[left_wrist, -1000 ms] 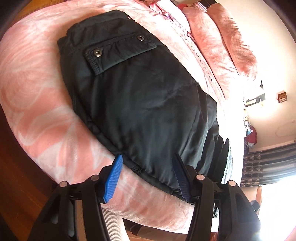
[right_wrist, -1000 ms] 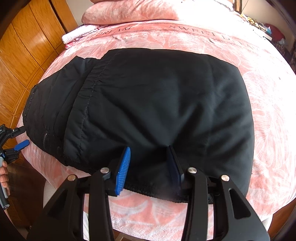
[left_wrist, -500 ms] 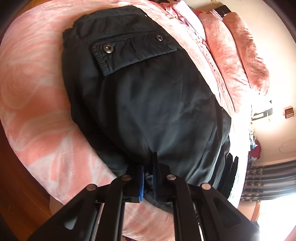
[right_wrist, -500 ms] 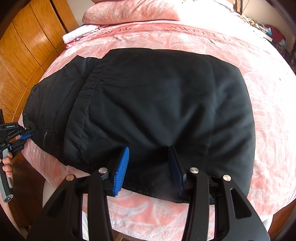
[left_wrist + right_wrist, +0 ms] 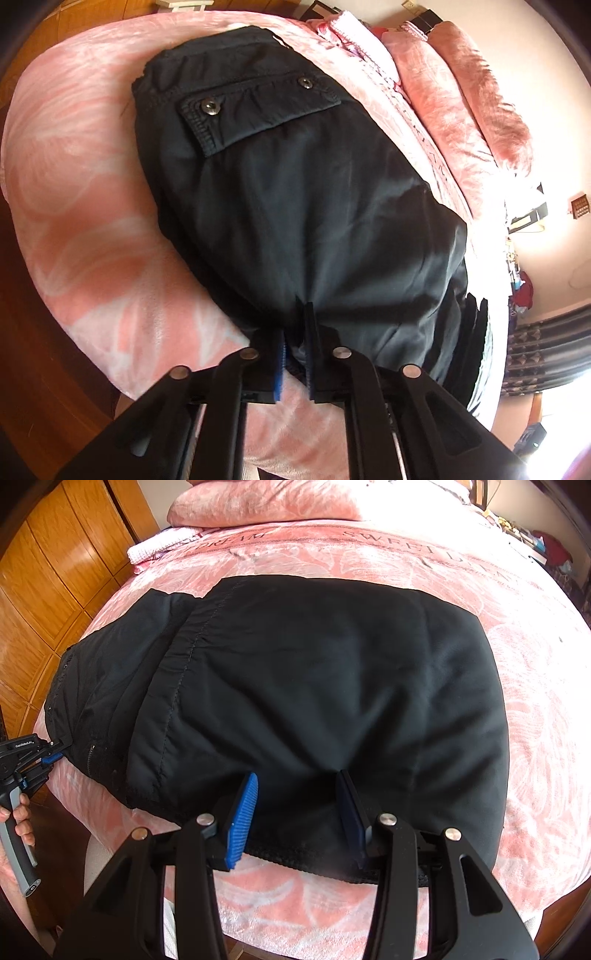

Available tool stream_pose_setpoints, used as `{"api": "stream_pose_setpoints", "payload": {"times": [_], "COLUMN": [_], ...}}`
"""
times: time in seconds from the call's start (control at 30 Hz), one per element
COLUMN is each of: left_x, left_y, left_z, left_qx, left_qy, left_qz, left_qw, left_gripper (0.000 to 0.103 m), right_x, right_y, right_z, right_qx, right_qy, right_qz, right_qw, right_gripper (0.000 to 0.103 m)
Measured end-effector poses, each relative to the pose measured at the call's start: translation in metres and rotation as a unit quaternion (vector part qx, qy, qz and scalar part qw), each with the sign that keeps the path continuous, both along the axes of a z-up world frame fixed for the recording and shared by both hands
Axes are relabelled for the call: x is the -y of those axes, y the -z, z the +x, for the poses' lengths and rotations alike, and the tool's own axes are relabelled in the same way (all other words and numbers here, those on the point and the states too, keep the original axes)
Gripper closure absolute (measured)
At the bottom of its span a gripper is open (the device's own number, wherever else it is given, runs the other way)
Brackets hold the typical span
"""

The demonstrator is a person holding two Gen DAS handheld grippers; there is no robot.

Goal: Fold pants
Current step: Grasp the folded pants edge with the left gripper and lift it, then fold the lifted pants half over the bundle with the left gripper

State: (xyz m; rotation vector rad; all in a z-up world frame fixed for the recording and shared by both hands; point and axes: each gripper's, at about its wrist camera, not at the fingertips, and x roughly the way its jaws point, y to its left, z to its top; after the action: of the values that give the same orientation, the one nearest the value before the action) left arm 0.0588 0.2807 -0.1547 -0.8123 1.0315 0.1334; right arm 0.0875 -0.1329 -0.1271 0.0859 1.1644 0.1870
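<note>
**Pants across the near edge of the bed**

The pants (image 5: pixel 314 686) lie flat on the bed (image 5: pixel 535 720), pillows (image 5: pixel 266 502) behind them. My right claw (image 5: pixel 295 812) sits at their near hem. My left claw (image 5: pixel 293 354), opening, has a fold between its pads at the pants' left end, wardrobe (image 5: pixel 55 572) beyond.

**Lettering on the bedspread**

The pink bedspread (image 5: pixel 369 554) carries grey capital letters near the pillow end: "SWEET" reads clearly and "DREAM" appears upside down to its left. More letters run on to the right, too distorted to read. The small white print on the left claw (image 5: pixel 55 751) is illegible.
</note>
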Motion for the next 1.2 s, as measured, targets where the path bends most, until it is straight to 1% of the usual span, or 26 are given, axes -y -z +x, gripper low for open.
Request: {"api": "stream_pose_setpoints", "payload": {"times": [0.03,0.07,0.1,0.17,0.23,0.3,0.37,0.47,0.57,0.73,0.77,0.83,0.87,0.9,1.0,1.07,1.1,1.2], "left_x": [-0.004,-0.007,-0.012,-0.018,-0.026,-0.033,-0.038,-0.05,-0.062,-0.079,-0.085,-0.093,-0.094,-0.095,-0.09,-0.084,-0.079,-0.057], "left_y": [-0.002,-0.003,-0.006,-0.007,-0.005,0.002,0.009,0.013,0.018,0.025,0.027,0.032,0.034,0.035,0.028,0.015,0.004,-0.038], "left_z": [-0.004,-0.007,-0.01,-0.012,-0.009,-0.003,0.004,0.009,0.014,0.025,0.026,0.026,0.026,0.024,0.02,0.017,0.015,0.019], "left_qx": [-0.001,-0.003,-0.002,-0.001,-0.007,-0.015,-0.026,-0.021,-0.012,0.004,0.009,0.019,0.025,0.032,0.053,0.072,0.089,0.149], "left_qy": [-0.004,-0.008,-0.011,-0.017,-0.026,-0.028,-0.033,-0.054,-0.08,-0.103,-0.113,-0.129,-0.127,-0.127,-0.129,-0.133,-0.131,-0.102], "left_qz": [-0.01,-0.016,-0.019,-0.01,-0.01,-0.018,-0.017,-0.017,-0.033,-0.068,-0.081,-0.105,-0.111,-0.114,-0.102,-0.087,-0.075,-0.037], "left_qw": [0.9999,0.9998,0.9998,0.9998,0.9996,0.9993,0.999,0.9982,0.9962,0.9923,0.9902,0.9859,0.9853,0.9848,0.985,0.9846,0.9846,0.9828], "left_gripper": [0.077,0.056,0.045,0.045,0.045,0.045,0.045,0.045,0.044,0.045,0.046,0.057,0.066,0.076,0.088,0.09,0.091,0.092], "right_x": [0.0,0.001,0.0,-0.002,-0.004,-0.006,-0.006,-0.004,-0.004,-0.004,-0.005,-0.006,-0.007,-0.007,-0.009,-0.01,-0.01,-0.009], "right_y": [0.0,0.0,0.001,0.001,0.001,0.001,0.001,0.0,0.0,0.001,0.001,0.002,0.002,0.002,0.003,0.003,0.003,0.002], "right_z": [0.001,0.001,0.001,0.001,0.001,0.0,0.0,0.0,0.001,0.001,0.0,0.001,0.001,0.001,0.001,0.0,0.0,-0.001], "right_qx": [-0.001,-0.001,0.0,0.002,0.004,0.006,0.005,0.004,0.005,0.007,0.008,0.008,0.008,0.008,0.009,0.009,0.009,0.008], "right_qy": [0.0,0.001,0.001,-0.002,-0.003,-0.004,-0.005,-0.007,-0.007,-0.013,-0.014,-0.014,-0.014,-0.014,-0.017,-0.018,-0.018,-0.016], "right_qz": [0.001,0.001,0.0,-0.005,-0.01,-0.013,-0.011,-0.005,-0.003,-0.009,-0.01,-0.012,-0.013,-0.014,-0.018,-0.018,-0.016,-0.009], "right_qw": [1.0,1.0,1.0,1.0,1.0,1.0,1.0,1.0,1.0,1.0,1.0,1.0,1.0,1.0,1.0,1.0,1.0,1.0], "right_gripper": [0.058,0.058,0.058,0.056,0.055,0.054,0.054,0.054,0.053,0.054,0.054,0.054,0.054,0.053,0.052,0.052,0.052,0.052]}}
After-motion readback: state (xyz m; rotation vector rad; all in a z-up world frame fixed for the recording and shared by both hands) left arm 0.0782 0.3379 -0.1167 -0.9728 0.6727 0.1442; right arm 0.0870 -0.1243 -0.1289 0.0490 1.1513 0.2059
